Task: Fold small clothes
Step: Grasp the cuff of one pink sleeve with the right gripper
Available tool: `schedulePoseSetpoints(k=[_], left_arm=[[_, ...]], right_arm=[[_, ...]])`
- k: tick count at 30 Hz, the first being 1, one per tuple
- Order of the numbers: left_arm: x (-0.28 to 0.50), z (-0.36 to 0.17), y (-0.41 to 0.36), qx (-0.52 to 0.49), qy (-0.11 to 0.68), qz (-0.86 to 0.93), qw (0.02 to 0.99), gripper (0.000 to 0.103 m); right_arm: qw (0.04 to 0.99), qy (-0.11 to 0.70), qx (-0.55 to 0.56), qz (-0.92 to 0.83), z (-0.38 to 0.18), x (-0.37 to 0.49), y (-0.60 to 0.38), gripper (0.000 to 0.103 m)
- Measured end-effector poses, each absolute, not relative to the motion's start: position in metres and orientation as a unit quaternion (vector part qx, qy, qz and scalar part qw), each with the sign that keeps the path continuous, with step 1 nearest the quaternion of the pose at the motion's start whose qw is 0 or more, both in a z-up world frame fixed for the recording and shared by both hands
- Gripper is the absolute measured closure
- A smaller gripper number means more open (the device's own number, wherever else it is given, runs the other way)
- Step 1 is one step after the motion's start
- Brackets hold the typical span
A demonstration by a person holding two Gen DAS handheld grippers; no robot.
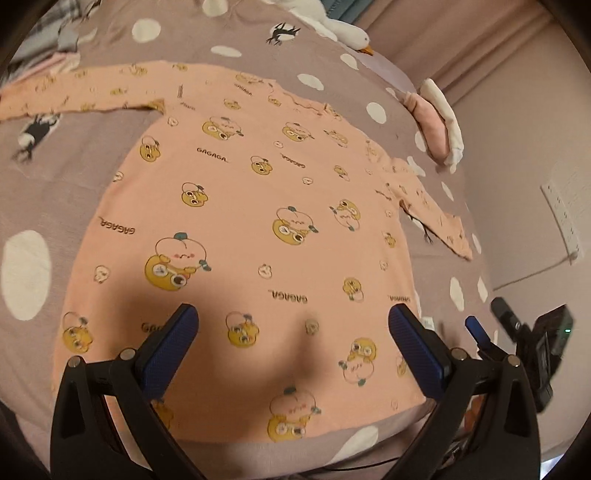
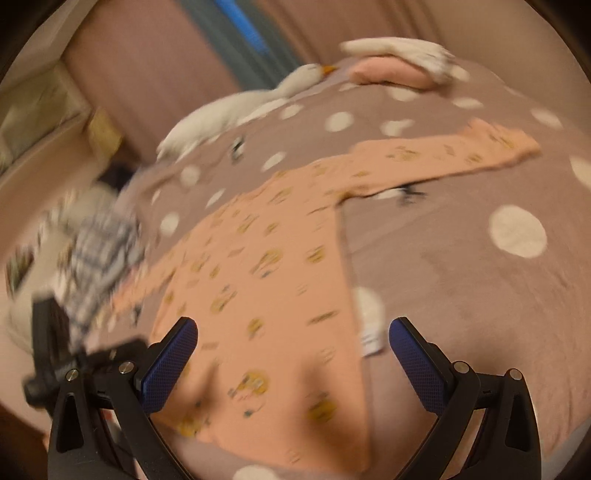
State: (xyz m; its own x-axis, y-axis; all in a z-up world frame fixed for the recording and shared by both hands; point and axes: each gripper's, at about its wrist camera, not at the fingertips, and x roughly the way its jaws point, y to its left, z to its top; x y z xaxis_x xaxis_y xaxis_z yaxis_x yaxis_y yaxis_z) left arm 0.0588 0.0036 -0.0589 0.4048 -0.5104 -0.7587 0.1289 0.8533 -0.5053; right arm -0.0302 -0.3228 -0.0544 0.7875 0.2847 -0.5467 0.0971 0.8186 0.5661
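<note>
A pink long-sleeved shirt [image 1: 258, 221] printed with yellow cartoon ducks lies spread flat on a mauve bedspread [image 1: 55, 177] with white dots. Both sleeves stretch out sideways. My left gripper [image 1: 293, 317] hovers open above the shirt's lower hem, nothing between its blue-padded fingers. In the blurred right wrist view the same shirt [image 2: 266, 266] runs from the bottom up to a sleeve [image 2: 443, 155] at the upper right. My right gripper [image 2: 293, 332] is open over the shirt's near edge. The right gripper also shows in the left wrist view as a blue fingertip [image 1: 476, 328] at the lower right.
A white plush goose [image 1: 343, 29] lies at the bed's far side. A folded pink and white stack [image 1: 439, 125] sits near the right edge. Checked cloth [image 2: 99, 251] is heaped at the left in the right wrist view. A wall with a socket strip [image 1: 565, 218] stands right.
</note>
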Motion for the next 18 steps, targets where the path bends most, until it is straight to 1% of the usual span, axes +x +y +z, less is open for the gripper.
schedulePoseSetpoints(k=[6, 14, 18], left_arm=[[0.082, -0.064, 0.001, -0.205, 0.507, -0.211, 0.811, 0.0], [0.117, -0.064, -0.014, -0.179, 0.506, -0.207, 0.818, 0.0], [0.133, -0.068, -0.023, -0.175, 0.513, -0.2, 0.816, 0.0]], right_arm=[[0.865, 0.277, 0.419, -0.019, -0.077, -0.009, -0.422, 0.0], [0.829, 0.249, 0.491, -0.098, -0.1, 0.032, -0.508, 0.0], [0.815, 0.211, 0.53, -0.106, -0.105, 0.051, -0.543, 0.0]])
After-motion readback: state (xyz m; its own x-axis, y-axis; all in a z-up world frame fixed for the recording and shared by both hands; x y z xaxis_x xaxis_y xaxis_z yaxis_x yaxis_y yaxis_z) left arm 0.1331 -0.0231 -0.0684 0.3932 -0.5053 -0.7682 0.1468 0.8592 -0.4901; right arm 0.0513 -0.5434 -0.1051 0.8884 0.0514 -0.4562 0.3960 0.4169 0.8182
